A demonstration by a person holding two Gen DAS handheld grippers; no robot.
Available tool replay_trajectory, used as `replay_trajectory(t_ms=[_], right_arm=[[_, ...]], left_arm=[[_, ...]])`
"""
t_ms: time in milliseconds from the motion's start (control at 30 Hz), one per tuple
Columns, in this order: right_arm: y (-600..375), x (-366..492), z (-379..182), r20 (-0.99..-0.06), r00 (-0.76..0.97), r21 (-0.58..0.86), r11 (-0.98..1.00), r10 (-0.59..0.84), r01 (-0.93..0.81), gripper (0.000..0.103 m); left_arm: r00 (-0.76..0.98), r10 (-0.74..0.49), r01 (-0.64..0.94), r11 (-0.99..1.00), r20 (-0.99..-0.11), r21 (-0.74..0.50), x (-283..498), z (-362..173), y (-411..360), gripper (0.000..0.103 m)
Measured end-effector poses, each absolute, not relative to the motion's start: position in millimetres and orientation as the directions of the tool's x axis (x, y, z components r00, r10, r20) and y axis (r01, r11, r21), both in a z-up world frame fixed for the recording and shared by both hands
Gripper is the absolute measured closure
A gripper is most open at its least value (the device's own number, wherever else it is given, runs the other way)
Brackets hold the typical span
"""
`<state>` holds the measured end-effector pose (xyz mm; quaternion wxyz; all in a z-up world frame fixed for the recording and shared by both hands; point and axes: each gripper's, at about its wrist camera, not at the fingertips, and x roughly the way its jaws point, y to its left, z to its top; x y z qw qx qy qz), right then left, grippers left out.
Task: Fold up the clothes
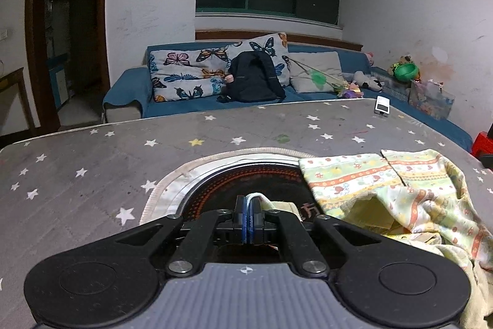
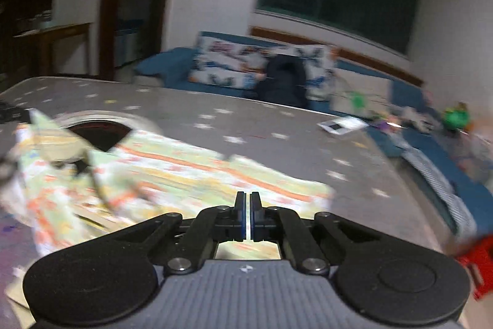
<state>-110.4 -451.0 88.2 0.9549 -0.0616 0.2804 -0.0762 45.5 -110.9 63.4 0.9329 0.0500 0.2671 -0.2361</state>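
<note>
A pale yellow-green child's garment (image 1: 385,184) with orange stripes lies crumpled on the grey star-print table (image 1: 92,162), partly over a round dark hotplate (image 1: 246,184) set in the table. My left gripper (image 1: 248,201) is shut, with a thin edge of that cloth pinched between its blue pads. In the blurred right wrist view the garment (image 2: 185,171) spreads below and ahead of my right gripper (image 2: 248,198). That gripper is shut, with only a hairline gap, and I see nothing held in it.
A small white device (image 1: 382,106) lies near the table's far right edge. Beyond the table stands a blue sofa (image 1: 129,88) with butterfly cushions, a black backpack (image 1: 254,77) and toys. A red stool (image 2: 477,264) sits off the table's right side.
</note>
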Motion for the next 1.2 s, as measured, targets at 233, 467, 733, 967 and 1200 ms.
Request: replay_trajectory(t_ms=[233, 467, 733, 967, 1200], right_arm=[[-492, -139, 82, -0.557, 0.774, -0.164, 0.953, -0.301, 0.253, 0.101], [-441, -118, 78, -0.571, 0.815, -0.099, 0.994, -0.097, 0.049, 0.094], [-350, -51, 72, -0.582, 0.806, -0.124, 0.967, 0.112, -0.224, 0.054], [-308, 14, 43, -0.664, 0.740, -0.206, 0.926, 0.106, -0.317, 0.045], [-328, 2, 50, -0.650, 0.758, -0.186, 0.955, 0.056, -0.230, 0.101]], left_arm=[[0.754, -0.393, 0.448, 0.894, -0.527, -0.024, 43, 62, -100, 0.101], [0.762, -0.376, 0.433, 0.901, -0.527, -0.017, 38, 63, -90, 0.101], [0.764, -0.366, 0.419, 0.908, -0.532, -0.022, 36, 63, -79, 0.101], [0.766, -0.359, 0.408, 0.912, -0.534, -0.027, 36, 62, -72, 0.101], [0.763, -0.345, 0.396, 0.918, -0.547, -0.027, 38, 56, -66, 0.101]])
